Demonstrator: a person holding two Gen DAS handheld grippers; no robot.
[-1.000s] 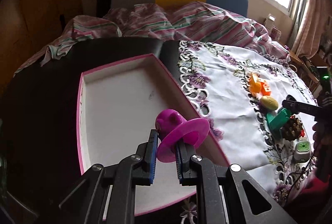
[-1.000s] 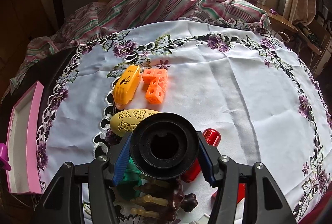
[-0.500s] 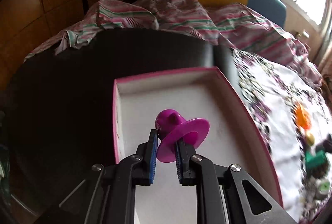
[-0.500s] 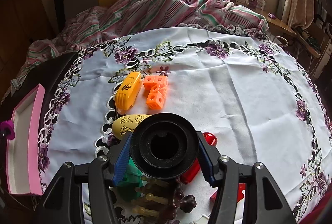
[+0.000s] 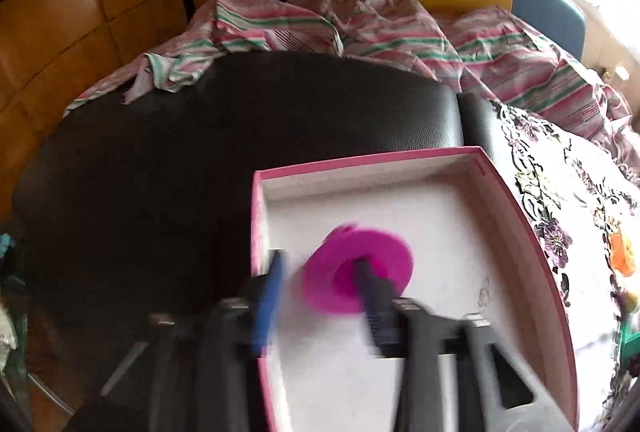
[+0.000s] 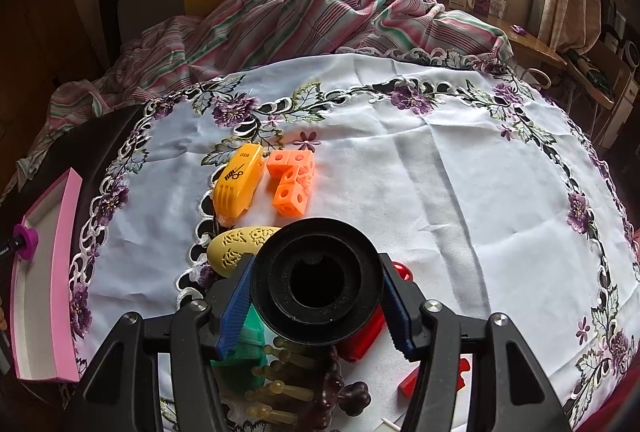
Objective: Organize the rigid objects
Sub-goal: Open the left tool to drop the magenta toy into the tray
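Left tool [image 5: 316, 284] spread apart over shallow pink-rimmed white cardboard box [image 5: 528, 216], blurred magenta plastic disc [image 5: 358, 274] between fingers; right tool [image 6: 316, 306] clamped on black rubber ring [image 6: 316, 282].

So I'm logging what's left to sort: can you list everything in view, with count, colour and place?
box: 1, pink rim, white inside, on the dark surface left of the cloth
flanged knob: 1, magenta, over the box
tablecloth: 1, white with purple flowers
ring: 1, black, in the right gripper
orange case: 1, mid-cloth
linked cubes: 1 cluster, orange, beside the case
perforated oval: 1, yellow, nearer than the case
green block: 1, under the ring
red pieces: at least 2, near edge
brown peg piece: 1, near edge
striped bedding: behind
left gripper: open, blurred
right gripper: shut
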